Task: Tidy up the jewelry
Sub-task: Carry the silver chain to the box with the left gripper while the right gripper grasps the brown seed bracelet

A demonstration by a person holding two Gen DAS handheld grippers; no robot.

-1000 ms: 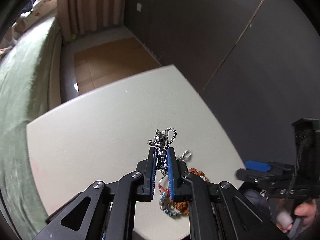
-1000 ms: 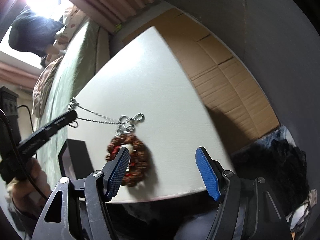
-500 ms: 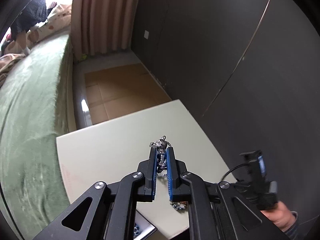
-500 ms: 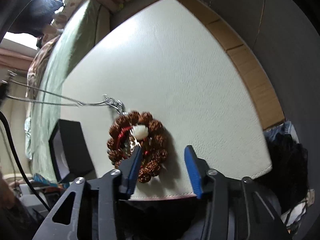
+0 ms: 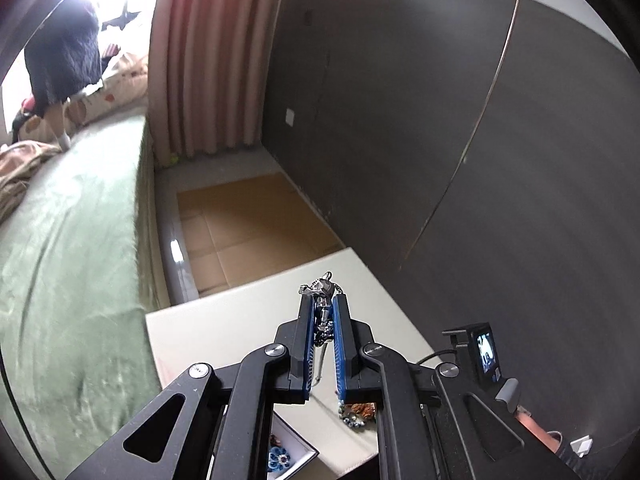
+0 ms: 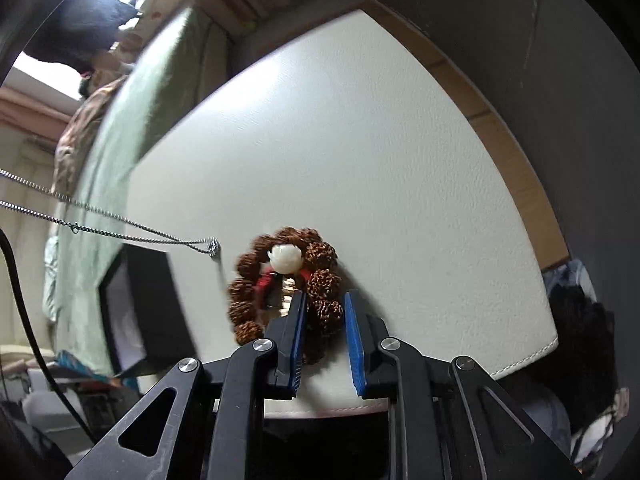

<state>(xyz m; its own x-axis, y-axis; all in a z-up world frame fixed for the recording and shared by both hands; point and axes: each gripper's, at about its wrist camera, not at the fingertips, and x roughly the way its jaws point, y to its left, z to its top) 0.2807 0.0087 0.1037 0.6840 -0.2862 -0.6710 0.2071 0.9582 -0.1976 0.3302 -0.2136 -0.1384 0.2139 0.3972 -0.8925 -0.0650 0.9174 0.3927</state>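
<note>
the brown bracelet of knobbly seed beads with one white carved bead (image 6: 288,280) is lying flat on the cream leather-textured worktop (image 6: 360,140), directly ahead of the right tongs (image 6: 325,312) and far nearer to them than to the left pair. the right tongs are being closed, with the near right arc of the bracelet's ring being taken between the blue pads (image 6: 298,320), the ring's white bead being kept at the far side. the left tongs (image 5: 322,312) are being held nearly closed on a silver metal pendant (image 5: 320,292), and its thin silver chain (image 6: 120,220) is being drawn taut up off the worktop, just left of the bracelet, beside a black open jewelry box (image 6: 136,304).
</note>
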